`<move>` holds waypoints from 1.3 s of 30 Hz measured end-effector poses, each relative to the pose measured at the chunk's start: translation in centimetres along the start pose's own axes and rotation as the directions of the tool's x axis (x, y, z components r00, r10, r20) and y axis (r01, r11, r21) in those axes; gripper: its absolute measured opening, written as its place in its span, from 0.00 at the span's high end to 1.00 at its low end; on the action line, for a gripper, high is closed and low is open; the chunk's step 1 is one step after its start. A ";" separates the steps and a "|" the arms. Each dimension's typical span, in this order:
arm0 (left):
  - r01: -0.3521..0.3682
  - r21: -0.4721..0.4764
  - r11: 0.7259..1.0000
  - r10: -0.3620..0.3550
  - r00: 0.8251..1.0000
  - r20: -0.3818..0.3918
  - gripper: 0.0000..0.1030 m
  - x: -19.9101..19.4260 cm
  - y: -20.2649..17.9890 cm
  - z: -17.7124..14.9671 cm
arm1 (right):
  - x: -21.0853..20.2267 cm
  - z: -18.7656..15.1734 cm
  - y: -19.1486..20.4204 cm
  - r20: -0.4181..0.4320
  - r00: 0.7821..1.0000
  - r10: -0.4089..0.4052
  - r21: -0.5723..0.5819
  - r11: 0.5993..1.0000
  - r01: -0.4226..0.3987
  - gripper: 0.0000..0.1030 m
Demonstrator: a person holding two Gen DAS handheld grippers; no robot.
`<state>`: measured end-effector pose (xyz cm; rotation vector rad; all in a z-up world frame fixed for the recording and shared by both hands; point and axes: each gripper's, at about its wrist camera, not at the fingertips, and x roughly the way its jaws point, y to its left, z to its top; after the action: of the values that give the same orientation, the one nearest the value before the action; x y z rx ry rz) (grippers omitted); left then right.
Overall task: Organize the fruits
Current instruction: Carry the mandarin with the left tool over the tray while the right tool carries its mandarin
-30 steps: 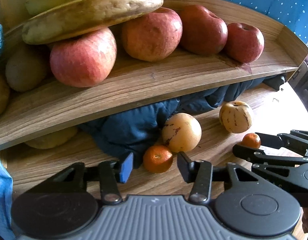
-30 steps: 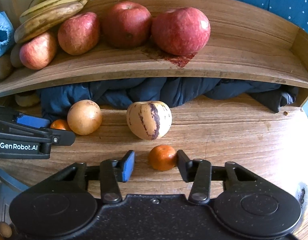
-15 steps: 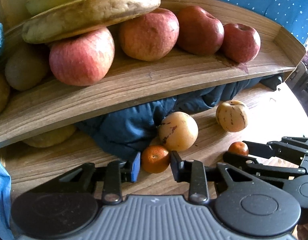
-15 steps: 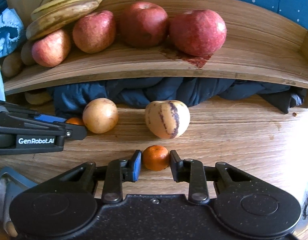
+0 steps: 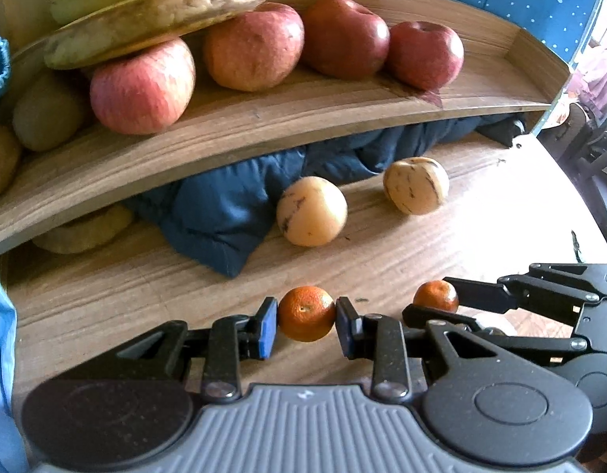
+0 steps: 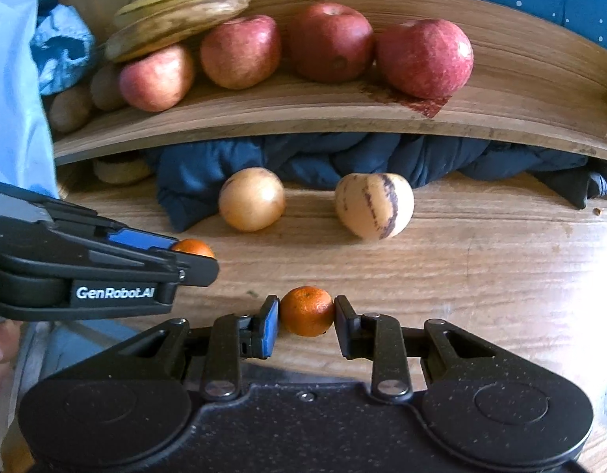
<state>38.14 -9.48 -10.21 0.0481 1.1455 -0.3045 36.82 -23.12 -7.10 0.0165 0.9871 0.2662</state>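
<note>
My left gripper (image 5: pixel 306 317) is shut on a small orange mandarin (image 5: pixel 303 307), held just above the wooden table (image 5: pixel 401 252). In the right wrist view my right gripper (image 6: pixel 306 315) is shut on a second mandarin (image 6: pixel 309 307). Each gripper shows in the other's view: the right gripper (image 5: pixel 427 295) with its mandarin (image 5: pixel 437 293) on the right, and the left gripper (image 6: pixel 195 257) with its mandarin (image 6: pixel 193 247) on the left. Two pale yellow striped fruits (image 5: pixel 312 211) (image 5: pixel 416 185) lie farther back on the table.
A curved wooden shelf (image 5: pixel 264 118) above the table carries several red apples (image 5: pixel 142 86), bananas (image 5: pixel 157 19) and kiwis (image 5: pixel 47 114). A dark blue padded garment (image 5: pixel 224 213) is stuffed under the shelf. Light blue fabric (image 6: pixel 15 98) hangs at the left.
Both grippers closed onto their mandarins, then drew back from the shelf with them. The two yellow fruits stayed put and now sit farther from the fingers.
</note>
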 end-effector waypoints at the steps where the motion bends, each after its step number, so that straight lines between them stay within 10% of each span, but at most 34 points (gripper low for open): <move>1: 0.000 0.000 1.000 0.000 1.000 0.001 0.66 -0.1 -0.1 -0.1 | -0.1 -0.1 0.0 0.000 1.000 0.004 -0.001 1.000 -0.004 0.69; 39: -0.114 -0.166 0.980 0.117 0.993 0.009 0.66 -6.4 -0.1 -10.3 | -5.4 -7.3 4.9 -0.040 0.986 0.165 -0.170 0.971 -0.169 0.69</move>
<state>26.54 -6.24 -8.71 -0.0344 1.1413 -0.1062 26.91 -20.37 -6.04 -0.0628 0.9868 0.5076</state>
